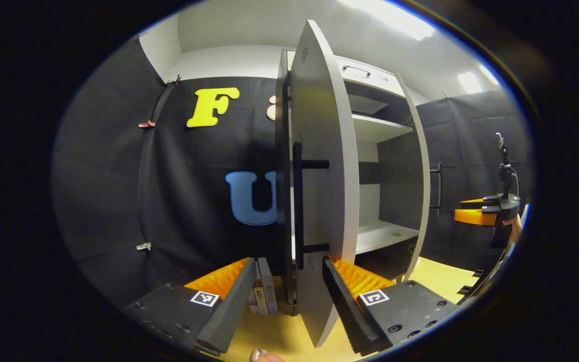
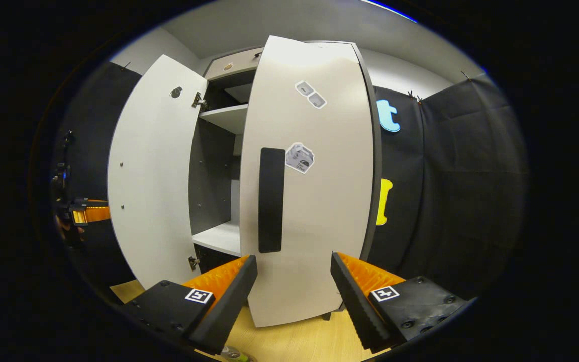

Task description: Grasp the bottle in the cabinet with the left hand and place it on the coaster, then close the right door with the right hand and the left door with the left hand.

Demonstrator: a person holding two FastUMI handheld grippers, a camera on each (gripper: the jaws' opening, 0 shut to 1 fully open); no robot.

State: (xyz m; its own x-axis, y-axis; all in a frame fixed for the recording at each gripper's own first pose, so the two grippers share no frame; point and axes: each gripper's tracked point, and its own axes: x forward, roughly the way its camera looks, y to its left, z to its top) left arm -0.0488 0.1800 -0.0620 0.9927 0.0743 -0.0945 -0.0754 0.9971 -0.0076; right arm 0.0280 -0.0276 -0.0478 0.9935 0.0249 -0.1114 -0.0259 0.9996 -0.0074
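The grey cabinet's left door [image 1: 319, 166] stands open and faces me edge-on in the left gripper view, its black handle [image 1: 297, 201] turned my way. My left gripper [image 1: 288, 261] is open, one finger on each side of that door's lower edge, not pressing it. The shelves [image 1: 380, 234] inside look bare. In the right gripper view the right door [image 2: 319, 201] is swung partway in, its black handle [image 2: 271, 200] straight ahead. My right gripper [image 2: 293, 257] is open just before it. The left door [image 2: 154, 176] stands wide open there.
The right door [image 1: 417, 176] and the other gripper [image 1: 485, 211] sit at the right of the left gripper view. A few books [image 1: 264, 294] stand by the cabinet's foot. The wooden tabletop [image 2: 289, 342] lies below. A small greenish object [image 2: 232, 355] is cut off at the bottom.
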